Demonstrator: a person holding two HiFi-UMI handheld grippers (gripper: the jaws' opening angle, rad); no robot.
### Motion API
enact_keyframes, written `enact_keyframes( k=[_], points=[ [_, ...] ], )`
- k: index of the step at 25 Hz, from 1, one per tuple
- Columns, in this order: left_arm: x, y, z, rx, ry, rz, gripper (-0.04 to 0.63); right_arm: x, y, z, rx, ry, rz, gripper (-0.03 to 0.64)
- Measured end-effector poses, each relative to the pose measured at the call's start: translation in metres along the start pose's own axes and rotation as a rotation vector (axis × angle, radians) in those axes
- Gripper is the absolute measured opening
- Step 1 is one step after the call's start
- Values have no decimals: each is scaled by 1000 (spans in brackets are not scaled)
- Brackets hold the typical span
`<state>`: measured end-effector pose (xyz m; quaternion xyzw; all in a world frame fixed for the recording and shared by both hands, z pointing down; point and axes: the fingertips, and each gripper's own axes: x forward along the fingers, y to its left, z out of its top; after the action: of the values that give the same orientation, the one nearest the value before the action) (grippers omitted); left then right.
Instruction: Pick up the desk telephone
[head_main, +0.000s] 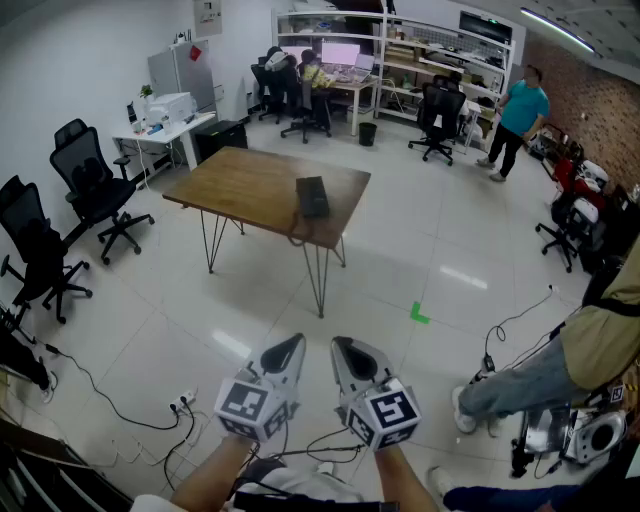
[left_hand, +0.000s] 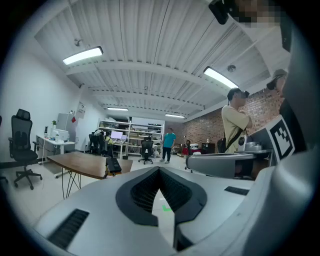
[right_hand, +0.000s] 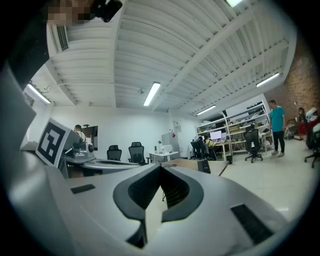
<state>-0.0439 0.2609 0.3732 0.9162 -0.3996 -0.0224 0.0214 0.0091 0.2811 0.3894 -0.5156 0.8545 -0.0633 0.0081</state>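
1 distant telephone (head_main: 313, 196) looks indistinct; left gripper (head_main: 294, 345) and right gripper (head_main: 342, 347) are closed, empty.

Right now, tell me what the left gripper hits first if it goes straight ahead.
Probably nothing near: the left gripper points over open floor, passing right of the table and desk telephone. Depth beyond is unclear.

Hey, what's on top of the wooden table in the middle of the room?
A black desk telephone lies on the wooden table near its right end, its cord drooping over the edge. Nothing else shows on it; whatever is beneath the phone is covered.
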Motion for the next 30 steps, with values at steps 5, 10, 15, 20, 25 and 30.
enact_keyframes(
  k=[5, 10, 15, 20, 25, 30],
  points=[
    [13, 0, 0, -19, -19, 11, 2, 2, -14, 1, -5, -1, 10, 0],
    [29, 3, -3, -32, -7, 15, 2, 10, -27, -1, 4, 6, 11, 0],
    [48, 23, -10, -56, -11, 23, 2, 38, -40, -6, -1, 15, 26, 0],
    [77, 59, -16, -82, -25, 47, 2, 78, -56, -7, -14, 26, 29, 0],
    [113, 97, -22, -86, -13, 48, 1, 127, -76, -4, -18, 39, 34, 0],
    [149, 138, -19, -128, -2, 51, 1, 181, -95, 3, -17, 63, 31, 0]
  ],
)
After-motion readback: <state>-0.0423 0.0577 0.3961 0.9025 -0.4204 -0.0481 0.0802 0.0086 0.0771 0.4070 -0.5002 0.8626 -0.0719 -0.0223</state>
